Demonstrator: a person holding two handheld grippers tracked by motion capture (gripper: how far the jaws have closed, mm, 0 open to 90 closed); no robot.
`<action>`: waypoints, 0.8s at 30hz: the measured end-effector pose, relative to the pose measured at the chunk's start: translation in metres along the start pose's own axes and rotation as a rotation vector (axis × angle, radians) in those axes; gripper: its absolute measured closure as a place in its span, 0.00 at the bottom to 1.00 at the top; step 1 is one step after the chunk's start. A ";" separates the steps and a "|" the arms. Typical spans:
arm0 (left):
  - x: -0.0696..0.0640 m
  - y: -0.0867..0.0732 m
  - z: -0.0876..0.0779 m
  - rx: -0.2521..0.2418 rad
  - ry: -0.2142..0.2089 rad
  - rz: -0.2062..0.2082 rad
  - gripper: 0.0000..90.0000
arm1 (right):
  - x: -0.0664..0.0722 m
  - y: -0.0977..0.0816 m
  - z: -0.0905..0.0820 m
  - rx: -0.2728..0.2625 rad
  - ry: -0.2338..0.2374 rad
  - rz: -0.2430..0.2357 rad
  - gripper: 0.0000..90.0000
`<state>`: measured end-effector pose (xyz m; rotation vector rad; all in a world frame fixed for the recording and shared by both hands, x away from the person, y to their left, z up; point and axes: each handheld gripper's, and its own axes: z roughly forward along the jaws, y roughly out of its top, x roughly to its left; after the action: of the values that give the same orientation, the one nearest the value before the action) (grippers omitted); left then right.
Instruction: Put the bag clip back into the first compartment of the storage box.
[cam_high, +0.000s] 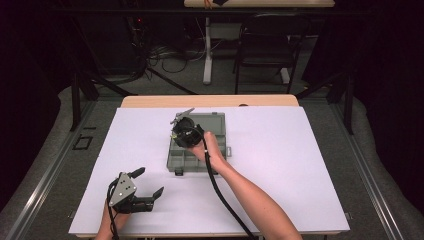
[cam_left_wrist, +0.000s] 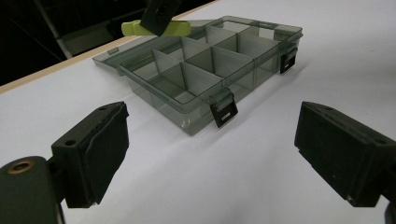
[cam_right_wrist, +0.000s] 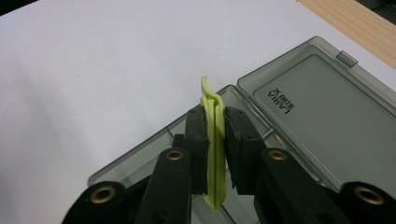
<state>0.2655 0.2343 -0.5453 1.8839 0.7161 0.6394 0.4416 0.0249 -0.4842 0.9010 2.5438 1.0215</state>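
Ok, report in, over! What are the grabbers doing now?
Right gripper shut on yellow-green tyre lever, above open compartment box. Left gripper open, empty, near table edge. Nothing in the way.

The left gripper (cam_high: 149, 182) sits low at the near left of the tabletop (cam_high: 300, 165), its jaws spread wide with nothing between them, pointing forward and to the right. The left hand (cam_high: 111, 220) grips it from behind. The right forearm (cam_high: 250, 197) reaches forward across the middle; the right hand (cam_high: 210, 147) holds the right gripper (cam_right_wrist: 215, 140) raised, its jaws clamped on a thin green strip (cam_right_wrist: 215, 154).
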 end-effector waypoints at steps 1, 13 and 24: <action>0.000 0.000 0.000 -0.001 0.000 0.000 0.11 | 0.000 0.001 0.001 -0.001 -0.002 0.005 0.89; 0.000 0.000 0.000 0.000 -0.001 -0.001 0.11 | -0.006 0.004 0.011 0.019 -0.004 0.106 0.89; 0.000 0.000 0.000 -0.002 -0.001 -0.004 0.11 | -0.009 0.006 0.020 0.034 -0.014 0.168 0.89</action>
<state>0.2657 0.2346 -0.5453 1.8806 0.7177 0.6363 0.4606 0.0337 -0.4945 1.1430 2.5157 1.0164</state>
